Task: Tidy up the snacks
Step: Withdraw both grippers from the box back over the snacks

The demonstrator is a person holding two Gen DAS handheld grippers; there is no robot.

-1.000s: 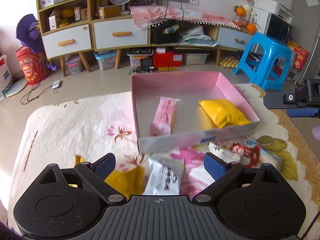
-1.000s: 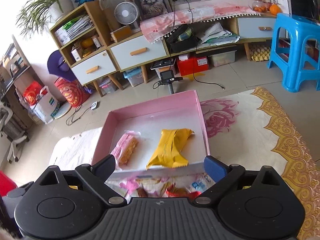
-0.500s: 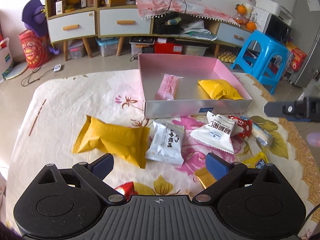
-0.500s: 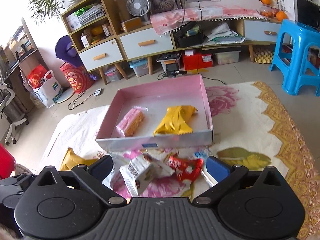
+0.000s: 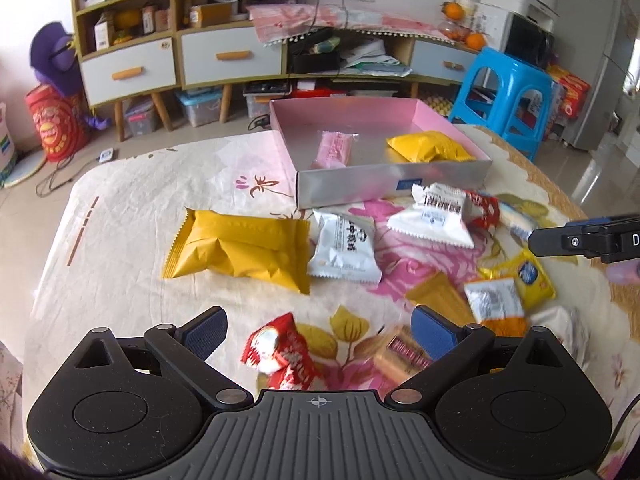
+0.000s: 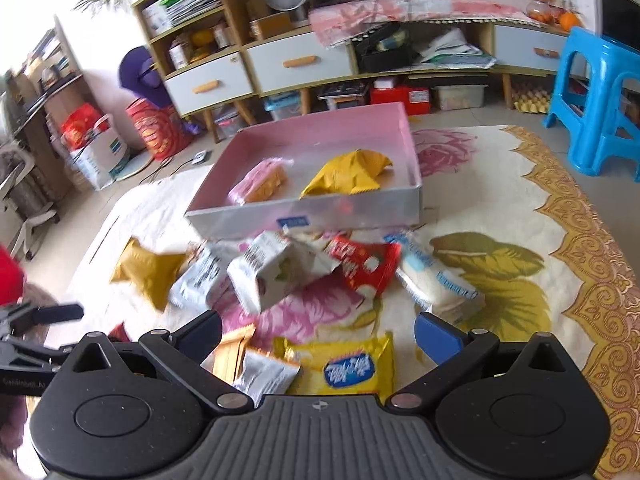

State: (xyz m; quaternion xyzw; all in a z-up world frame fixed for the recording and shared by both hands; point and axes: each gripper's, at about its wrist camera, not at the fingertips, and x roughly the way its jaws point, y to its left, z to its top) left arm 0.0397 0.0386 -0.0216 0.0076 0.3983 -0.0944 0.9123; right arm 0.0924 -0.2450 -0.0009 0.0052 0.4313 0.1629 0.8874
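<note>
- Left gripper (image 5: pixel 318 330): jaws spread wide, nothing held, poised above the floral cloth (image 5: pixel 120 220) that covers the bench; a red packet (image 5: pixel 280 354) lies on the cloth between its blue pads (image 5: pixel 206 330).
- Right gripper (image 6: pixel 318 338): jaws likewise wide apart and empty, poised over a yellow wafer pack (image 6: pixel 346 366) and a silver sachet (image 6: pixel 266 372) that overlaps the pack's left end.
- Pink box (image 5: pixel 352 114), the landmark: open-topped, it sits at the far side of the cloth and holds two snacks, a pink bar (image 5: pixel 332 150) left of a yellow pouch (image 5: pixel 428 146).
- Just in front of the box's near wall, loose snacks lie scattered: a white bag (image 5: pixel 344 248), a second white bag (image 5: pixel 434 216) to its right with a red wrapper (image 5: pixel 486 208) tucked against it, and a pale tube pack (image 6: pixel 436 280) at the right end of the cluster.
- Forward and left of the box, a large yellow bag (image 5: pixel 240 246) lies flat, touching the first white bag.
- Farther forward and right of the box, a tan wafer (image 5: pixel 440 296) sits near the left gripper's right pad.
- Beyond the box: a blue stool (image 5: pixel 508 96) on the floor and a low cabinet (image 5: pixel 224 60) along the wall.
- The right-wrist view is blurred, so wrapper print there cannot be read.
</note>
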